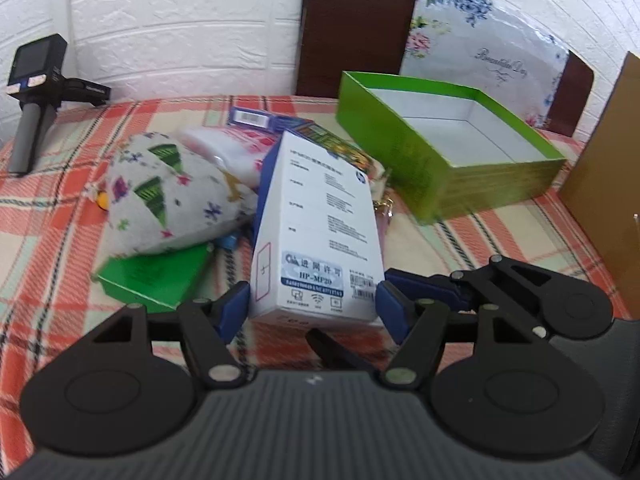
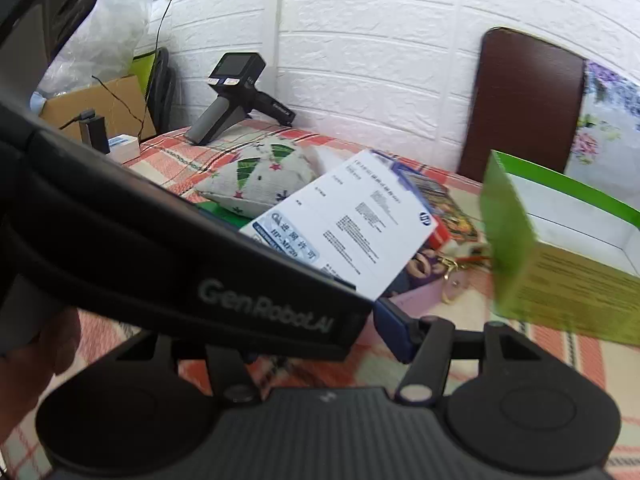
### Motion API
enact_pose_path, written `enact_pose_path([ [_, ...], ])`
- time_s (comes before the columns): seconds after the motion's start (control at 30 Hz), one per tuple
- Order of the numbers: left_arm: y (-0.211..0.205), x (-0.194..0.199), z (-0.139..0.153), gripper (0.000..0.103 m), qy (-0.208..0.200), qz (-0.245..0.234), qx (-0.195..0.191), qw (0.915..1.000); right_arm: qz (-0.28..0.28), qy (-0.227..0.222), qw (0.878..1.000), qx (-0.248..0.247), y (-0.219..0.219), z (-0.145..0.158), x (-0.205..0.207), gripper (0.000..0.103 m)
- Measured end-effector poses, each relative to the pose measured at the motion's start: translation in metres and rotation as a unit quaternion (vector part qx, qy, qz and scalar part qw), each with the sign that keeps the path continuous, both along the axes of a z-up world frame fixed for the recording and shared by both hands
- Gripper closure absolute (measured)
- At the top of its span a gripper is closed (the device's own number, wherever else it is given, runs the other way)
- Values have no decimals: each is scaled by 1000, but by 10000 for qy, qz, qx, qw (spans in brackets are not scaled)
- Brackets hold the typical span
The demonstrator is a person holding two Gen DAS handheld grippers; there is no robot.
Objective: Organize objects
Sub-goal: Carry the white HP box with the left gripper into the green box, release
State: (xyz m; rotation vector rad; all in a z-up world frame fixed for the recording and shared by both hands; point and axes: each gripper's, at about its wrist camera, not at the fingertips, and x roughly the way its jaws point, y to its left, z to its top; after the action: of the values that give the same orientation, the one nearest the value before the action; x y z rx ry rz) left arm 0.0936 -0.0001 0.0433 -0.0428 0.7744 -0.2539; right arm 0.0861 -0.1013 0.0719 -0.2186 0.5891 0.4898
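Observation:
My left gripper is shut on a white and blue HP box, its blue pads on the box's two sides at the near end. The box also shows in the right wrist view, tilted above the pile. An open green box with a white inside stands to the right; it is also in the right wrist view. My right gripper is low beside the left one; the left gripper's body hides its left finger, so I cannot tell its state.
A patterned fabric pouch, a green lid, a colourful packet and a keychain lie in a pile on the checked cloth. A black handheld device stands far left. A brown cardboard box stands right.

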Motion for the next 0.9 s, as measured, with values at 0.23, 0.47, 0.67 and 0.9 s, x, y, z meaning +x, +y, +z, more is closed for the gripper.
enact_pose_path([
  [0.23, -33, -18, -5, 33, 130, -497, -149, 9986, -290, 10, 9995, -119, -33, 2, -25, 45],
  [0.47, -39, -18, -2, 26, 135, -585, -153, 9981, -559, 106, 9983, -97, -64, -5, -48, 31],
  [0.67, -32, -9, 12, 24, -5, -363, -157, 9992, -514, 170, 9985, 52, -69, -7, -39, 28],
  [0.9, -33, 5, -9, 40, 507, -503, -424, 9965, -140, 573, 9979, 262, -57, -17, -18, 25],
])
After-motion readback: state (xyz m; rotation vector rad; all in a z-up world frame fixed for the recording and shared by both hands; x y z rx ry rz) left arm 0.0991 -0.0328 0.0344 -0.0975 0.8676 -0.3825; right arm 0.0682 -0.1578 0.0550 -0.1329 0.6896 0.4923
